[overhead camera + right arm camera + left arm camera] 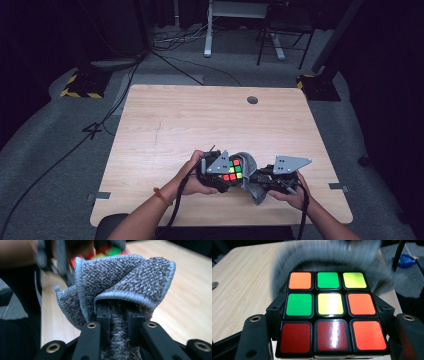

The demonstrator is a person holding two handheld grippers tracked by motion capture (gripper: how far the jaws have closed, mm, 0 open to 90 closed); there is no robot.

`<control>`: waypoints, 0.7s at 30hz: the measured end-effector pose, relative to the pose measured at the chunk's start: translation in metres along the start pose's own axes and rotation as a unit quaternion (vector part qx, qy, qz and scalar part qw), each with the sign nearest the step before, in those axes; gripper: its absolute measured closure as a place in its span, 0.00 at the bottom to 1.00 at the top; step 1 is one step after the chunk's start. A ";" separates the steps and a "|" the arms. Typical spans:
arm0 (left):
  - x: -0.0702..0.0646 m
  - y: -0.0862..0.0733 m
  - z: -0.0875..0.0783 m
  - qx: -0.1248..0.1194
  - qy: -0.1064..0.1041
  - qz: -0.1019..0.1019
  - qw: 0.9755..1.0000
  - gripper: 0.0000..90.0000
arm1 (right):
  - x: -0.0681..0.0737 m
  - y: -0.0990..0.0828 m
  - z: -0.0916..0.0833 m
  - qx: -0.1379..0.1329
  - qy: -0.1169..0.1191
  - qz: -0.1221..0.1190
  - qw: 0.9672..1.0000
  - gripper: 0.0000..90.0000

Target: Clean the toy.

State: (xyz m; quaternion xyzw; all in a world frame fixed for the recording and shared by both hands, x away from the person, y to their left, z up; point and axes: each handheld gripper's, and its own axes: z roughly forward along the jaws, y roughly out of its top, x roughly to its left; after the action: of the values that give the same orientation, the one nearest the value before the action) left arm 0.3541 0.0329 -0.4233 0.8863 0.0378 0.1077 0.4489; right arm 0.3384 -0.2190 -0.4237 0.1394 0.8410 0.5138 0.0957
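Near the table's (165, 130) front edge, the left gripper (329, 322) was clamped on a puzzle cube (329, 312), one jaw against each side. Just beside it, the right gripper (119, 315) pinched a grey cloth (120, 277), its bunched folds touching the cube's far side.

Your left gripper (226, 172) and right gripper (267, 179) are black, each topped by a grey three-cornered plate with small holes. Black fingers (103, 315) are square-tipped, on arms fixed by brass-ringed screws. A black cable trails from each. Your left wrist wears a red-orange band (161, 196); both forearms are sleeveless.
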 end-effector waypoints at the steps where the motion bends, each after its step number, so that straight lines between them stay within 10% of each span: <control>1: -0.001 0.001 0.001 0.002 0.001 0.002 1.000 0.37 | 0.001 0.002 -0.002 -0.003 -0.007 -0.004 1.000 0.86; 9: -0.008 0.007 0.000 -0.011 0.001 0.011 1.000 0.37 | -0.011 -0.007 0.005 0.012 -0.024 0.010 1.000 0.86; 15: -0.008 0.010 -0.009 -0.043 0.001 0.012 0.999 0.37 | -0.013 -0.021 0.013 0.009 0.011 0.021 1.000 0.86; 21: -0.006 0.005 -0.001 -0.004 0.011 0.017 1.000 0.37 | -0.012 -0.017 0.004 -0.016 0.017 0.020 1.000 0.86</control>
State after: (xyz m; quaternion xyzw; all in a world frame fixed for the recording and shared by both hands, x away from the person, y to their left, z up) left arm 0.3477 0.0302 -0.4199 0.8838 0.0269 0.1250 0.4501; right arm 0.3484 -0.2272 -0.4403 0.1459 0.8313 0.5313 0.0736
